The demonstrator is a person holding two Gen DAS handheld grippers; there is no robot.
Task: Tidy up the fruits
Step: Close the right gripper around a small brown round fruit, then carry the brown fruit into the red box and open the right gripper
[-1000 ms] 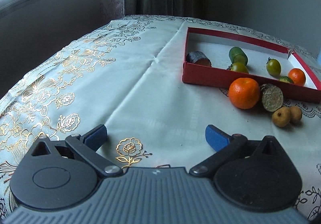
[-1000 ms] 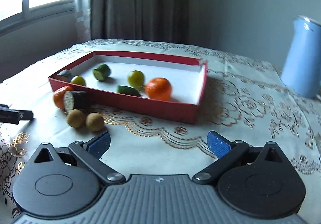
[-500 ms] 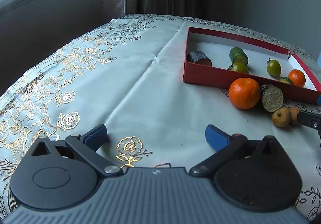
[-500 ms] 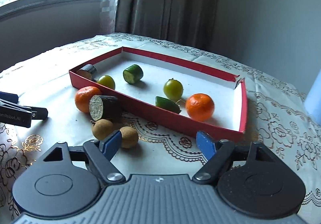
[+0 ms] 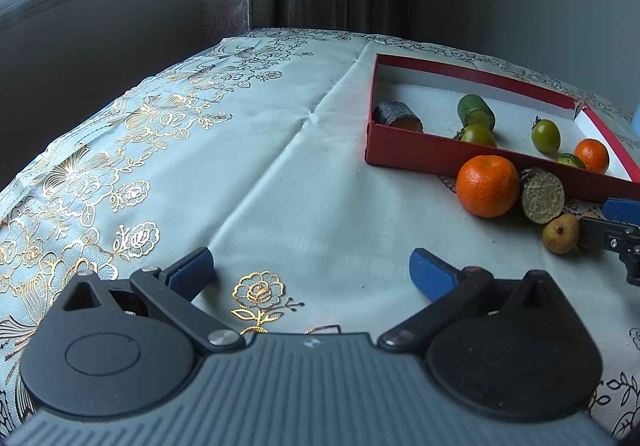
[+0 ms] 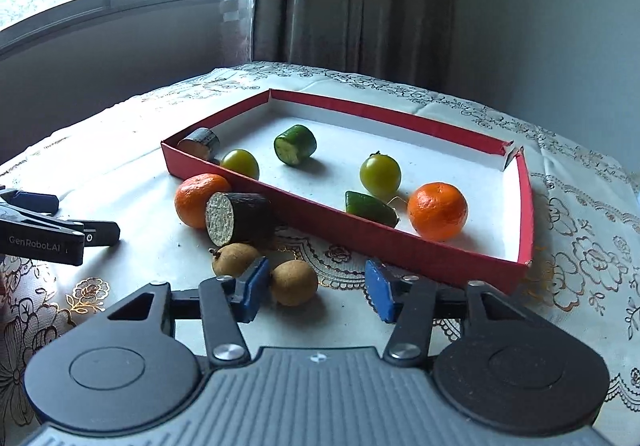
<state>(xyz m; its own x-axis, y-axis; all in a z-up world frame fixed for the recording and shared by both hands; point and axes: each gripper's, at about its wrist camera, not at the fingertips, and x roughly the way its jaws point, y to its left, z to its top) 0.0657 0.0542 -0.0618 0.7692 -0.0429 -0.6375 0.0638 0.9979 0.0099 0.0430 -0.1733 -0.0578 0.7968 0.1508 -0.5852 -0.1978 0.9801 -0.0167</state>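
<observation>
My right gripper (image 6: 314,288) has just been narrowing its jaws around a small brown round fruit (image 6: 294,282); the left pad touches or nearly touches it, the right pad stands clear, so nothing is gripped; a second brown fruit (image 6: 236,259) lies just left, outside that pad; beyond them a dark cut cylinder (image 6: 240,218) and an orange (image 6: 196,198) sit against the near wall of the red tray (image 6: 400,246); inside it, more fruit lies scattered with bare white floor between; my left gripper (image 5: 310,270) hovers with jaws wide and empty over open tablecloth (image 5: 260,166), well clear of the tray's corner.
</observation>
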